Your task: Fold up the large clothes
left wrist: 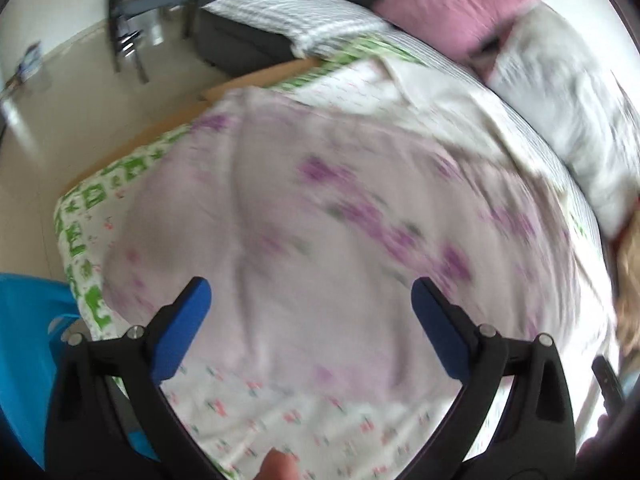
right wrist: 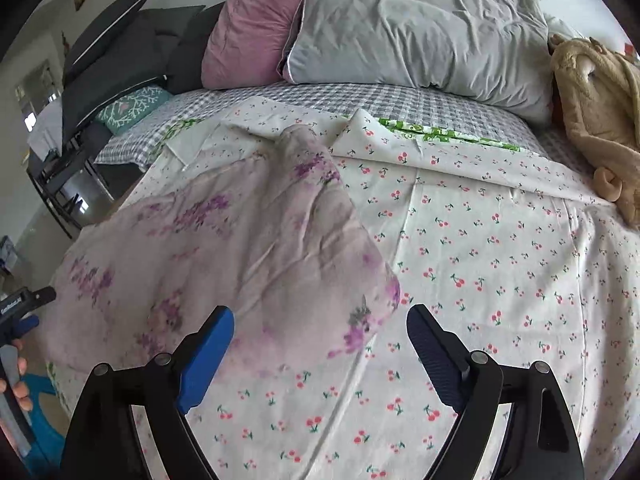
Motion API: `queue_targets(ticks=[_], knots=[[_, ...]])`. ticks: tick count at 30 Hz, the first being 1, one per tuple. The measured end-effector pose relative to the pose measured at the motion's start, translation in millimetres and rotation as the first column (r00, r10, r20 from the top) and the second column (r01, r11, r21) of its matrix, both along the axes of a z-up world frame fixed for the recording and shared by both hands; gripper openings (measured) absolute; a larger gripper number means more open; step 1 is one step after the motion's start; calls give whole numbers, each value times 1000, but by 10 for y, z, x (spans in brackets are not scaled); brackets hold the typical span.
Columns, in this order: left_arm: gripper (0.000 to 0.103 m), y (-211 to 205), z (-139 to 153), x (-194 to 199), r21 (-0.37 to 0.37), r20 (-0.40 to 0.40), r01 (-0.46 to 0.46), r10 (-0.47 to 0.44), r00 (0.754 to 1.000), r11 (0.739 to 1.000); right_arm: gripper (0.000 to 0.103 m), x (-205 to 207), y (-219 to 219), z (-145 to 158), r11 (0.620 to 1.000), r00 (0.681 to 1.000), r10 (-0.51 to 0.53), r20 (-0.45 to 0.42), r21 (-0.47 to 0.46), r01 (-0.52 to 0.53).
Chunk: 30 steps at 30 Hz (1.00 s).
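Observation:
A pale pink garment with purple flower print (right wrist: 240, 248) lies folded in a long shape on the cherry-print bed sheet (right wrist: 500, 264), toward the bed's left side. It fills the blurred left wrist view (left wrist: 320, 220). My left gripper (left wrist: 310, 292) is open and empty, just above the garment's near edge. My right gripper (right wrist: 320, 320) is open and empty, over the garment's near right corner. The left gripper's body (right wrist: 20, 308) shows at the left edge of the right wrist view.
A grey pillow (right wrist: 420, 28) and a pink pillow (right wrist: 252, 24) lie at the head of the bed. A tan plush toy (right wrist: 600, 120) sits at the right. Dark cushions (right wrist: 116, 60) and a teal cushion (right wrist: 132, 108) lie at the left. A blue stool (left wrist: 24, 344) stands by the bed's corner.

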<state>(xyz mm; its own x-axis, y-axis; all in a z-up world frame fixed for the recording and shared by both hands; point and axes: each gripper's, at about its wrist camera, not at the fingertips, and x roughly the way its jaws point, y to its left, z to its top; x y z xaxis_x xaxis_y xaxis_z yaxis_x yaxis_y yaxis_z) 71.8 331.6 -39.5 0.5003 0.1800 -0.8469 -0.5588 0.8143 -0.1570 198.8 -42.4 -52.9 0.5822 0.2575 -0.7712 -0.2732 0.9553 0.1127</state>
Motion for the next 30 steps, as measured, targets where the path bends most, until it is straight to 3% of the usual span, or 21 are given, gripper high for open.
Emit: queue_targets(ticks=[4, 12, 15, 18, 23, 30], knots=[[100, -473, 68, -212, 23, 18, 60, -61, 998, 998, 103, -360, 38, -37, 999, 999, 34, -18, -26, -34], [100, -1038, -46, -577, 37, -9, 51, -51, 999, 998, 103, -795, 203, -95, 983, 993, 122, 9, -139, -119], [100, -1211, -173, -622, 82, -40, 51, -47, 998, 995, 103, -867, 266, -167, 974, 989, 150, 9, -173, -146], [100, -1292, -248, -649, 118, -50, 30, -24, 998, 993, 103, -897, 333, -238, 963, 984, 179, 2, -206, -175], [100, -1265, -291, -677, 78, -40, 0, 3, 999, 997, 103, -915, 440, -309, 940, 978, 209, 25, -281, -194], [100, -1326, -324, -692, 80, -36, 7, -4, 999, 997, 103, -864, 490, -402, 933, 973, 229, 4, -284, -219]])
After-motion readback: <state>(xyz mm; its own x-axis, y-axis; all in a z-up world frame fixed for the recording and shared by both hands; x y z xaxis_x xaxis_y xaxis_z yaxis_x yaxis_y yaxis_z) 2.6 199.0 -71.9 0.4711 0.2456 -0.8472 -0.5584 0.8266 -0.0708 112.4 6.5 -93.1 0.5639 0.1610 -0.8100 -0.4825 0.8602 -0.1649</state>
